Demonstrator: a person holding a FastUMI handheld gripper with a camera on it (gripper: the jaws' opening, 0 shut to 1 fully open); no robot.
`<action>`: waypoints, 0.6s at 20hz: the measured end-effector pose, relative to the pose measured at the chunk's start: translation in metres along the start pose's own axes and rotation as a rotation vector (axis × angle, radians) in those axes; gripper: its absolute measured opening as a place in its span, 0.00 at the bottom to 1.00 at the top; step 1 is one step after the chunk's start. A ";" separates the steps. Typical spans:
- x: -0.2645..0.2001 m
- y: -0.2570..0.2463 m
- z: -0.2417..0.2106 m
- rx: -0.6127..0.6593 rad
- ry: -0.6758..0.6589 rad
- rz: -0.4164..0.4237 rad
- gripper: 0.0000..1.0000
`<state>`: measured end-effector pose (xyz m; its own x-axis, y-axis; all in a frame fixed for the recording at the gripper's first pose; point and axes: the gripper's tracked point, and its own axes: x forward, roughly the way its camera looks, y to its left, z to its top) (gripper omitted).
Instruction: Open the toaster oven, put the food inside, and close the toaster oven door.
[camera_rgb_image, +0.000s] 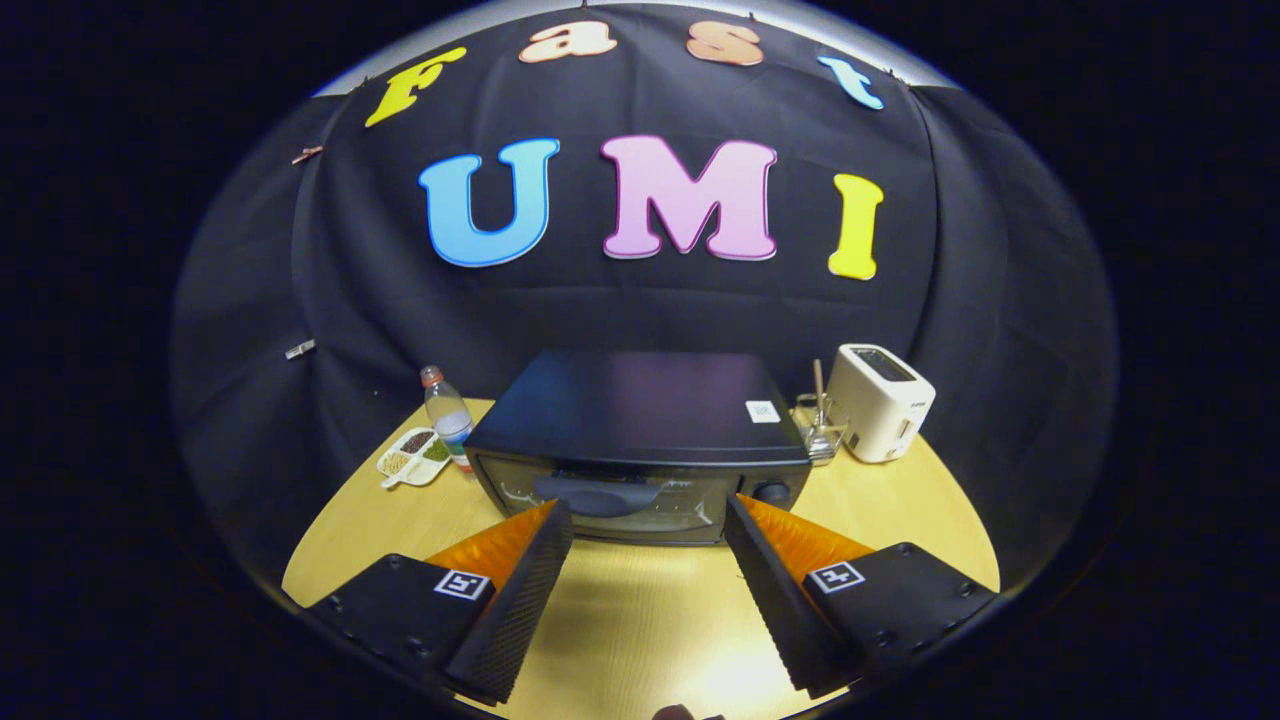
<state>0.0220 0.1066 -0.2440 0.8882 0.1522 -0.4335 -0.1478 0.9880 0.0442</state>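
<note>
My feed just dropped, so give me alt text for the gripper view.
The gripper is open, its fingers spread just ahead of the closed toaster oven on a round wooden table. A water bottle and divided snack tray sit on one side, a white toaster on the other.

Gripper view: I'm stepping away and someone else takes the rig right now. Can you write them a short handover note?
Hand-held gripper: fingers open, holding nothing, aimed at the toaster oven just ahead on the wooden table.
Oven door is shut; its handle lies beyond the fingertips, untouched.
Divided dish of food sits left of the oven, beside a bottle.
Done: nothing yet.
Left: open door, put food inside, close door.
</note>
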 end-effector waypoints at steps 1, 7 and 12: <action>-0.008 -0.007 0.010 -0.001 -0.024 -0.004 0.99; -0.064 -0.053 0.077 0.003 -0.175 -0.046 0.99; -0.067 -0.079 0.150 0.002 -0.272 -0.081 0.99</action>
<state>0.0398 0.0219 -0.0832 0.9812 0.0740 -0.1784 -0.0713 0.9972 0.0214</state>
